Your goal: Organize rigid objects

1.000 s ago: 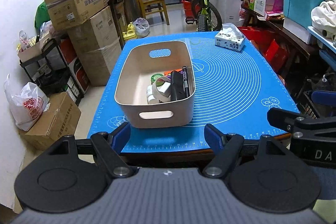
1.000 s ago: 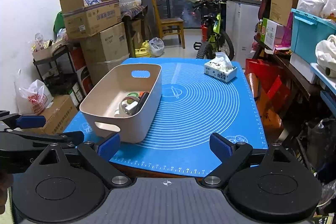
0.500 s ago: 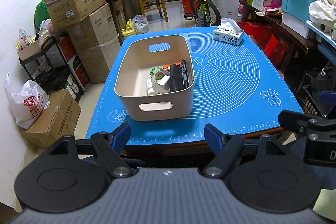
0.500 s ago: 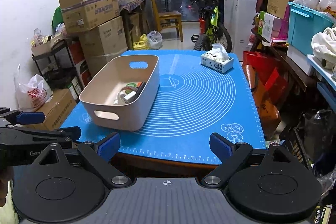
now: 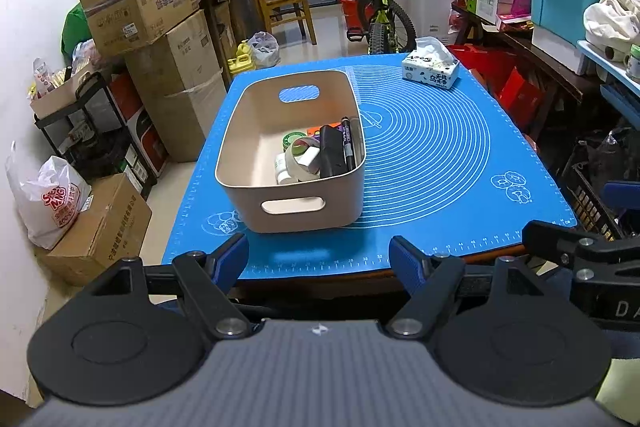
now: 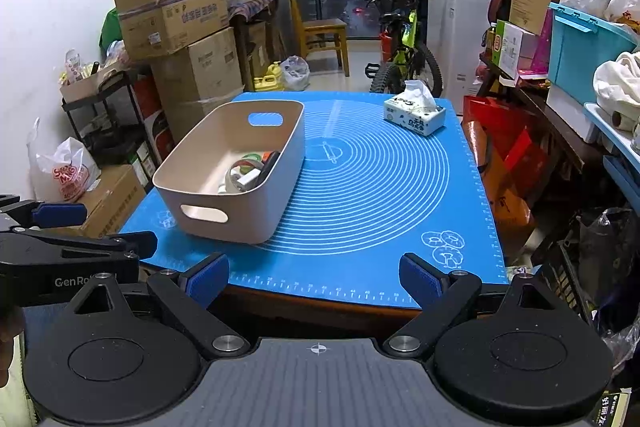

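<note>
- The left gripper point(image 5: 318, 257), black with blue-padded fingers, has its jaws standing wide apart with nothing between them; it hangs short of the near edge of the table, touching nothing.
- The right gripper point(image 6: 314, 277), of the same make, also has its jaws spread apart and empty, and it too sits back from the table's near edge.
- Each gripper shows at the edge of the other's view: the right one at the lower right of the left wrist view, the left one at the lower left of the right wrist view.
- The blue silicone mat point(image 5: 432, 163) printed with white concentric circles covers the tabletop just ahead of both grippers.
- The beige plastic bin point(image 5: 294, 203) with cut-out handles stands on the left part of the mat, nearer the left gripper.
- The rigid objects lie inside the bin, heaped toward its right side: a roll of tape point(image 5: 302, 157), a black rectangular case point(image 5: 332, 151), a black marker pen point(image 5: 348, 143) along the right wall, and a green round tin point(image 5: 292, 139).
- A white and blue tissue pack point(image 5: 431, 71) sits at the mat's far right corner, well apart from the bin.
- Stacked cardboard boxes point(image 6: 180, 39) stand by the left wall; a bicycle point(image 6: 404, 55) stands beyond the table.
</note>
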The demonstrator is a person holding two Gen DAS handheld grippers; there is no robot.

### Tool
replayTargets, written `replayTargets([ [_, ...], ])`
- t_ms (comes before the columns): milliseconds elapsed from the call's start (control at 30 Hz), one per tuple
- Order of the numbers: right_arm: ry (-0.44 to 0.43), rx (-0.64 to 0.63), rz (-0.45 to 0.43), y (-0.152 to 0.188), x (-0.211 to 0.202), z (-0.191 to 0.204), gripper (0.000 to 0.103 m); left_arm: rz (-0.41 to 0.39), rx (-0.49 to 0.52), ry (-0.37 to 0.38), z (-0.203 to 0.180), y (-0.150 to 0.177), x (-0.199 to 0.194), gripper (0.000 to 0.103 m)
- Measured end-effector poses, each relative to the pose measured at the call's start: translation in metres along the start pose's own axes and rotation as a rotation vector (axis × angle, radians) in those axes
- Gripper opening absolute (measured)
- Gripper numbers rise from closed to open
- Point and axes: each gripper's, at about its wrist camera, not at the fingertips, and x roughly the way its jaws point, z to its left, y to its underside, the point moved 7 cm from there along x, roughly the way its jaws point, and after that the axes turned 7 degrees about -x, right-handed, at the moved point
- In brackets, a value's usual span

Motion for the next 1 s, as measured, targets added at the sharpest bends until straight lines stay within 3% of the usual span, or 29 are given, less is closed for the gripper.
replayTargets([
  [1000,0.003,-0.001,0.005,0.0027,-0.0008,-0.005,0.093,-0.004,0.013,0.001,-0.0013,-0.0006,0.0,0.077],
])
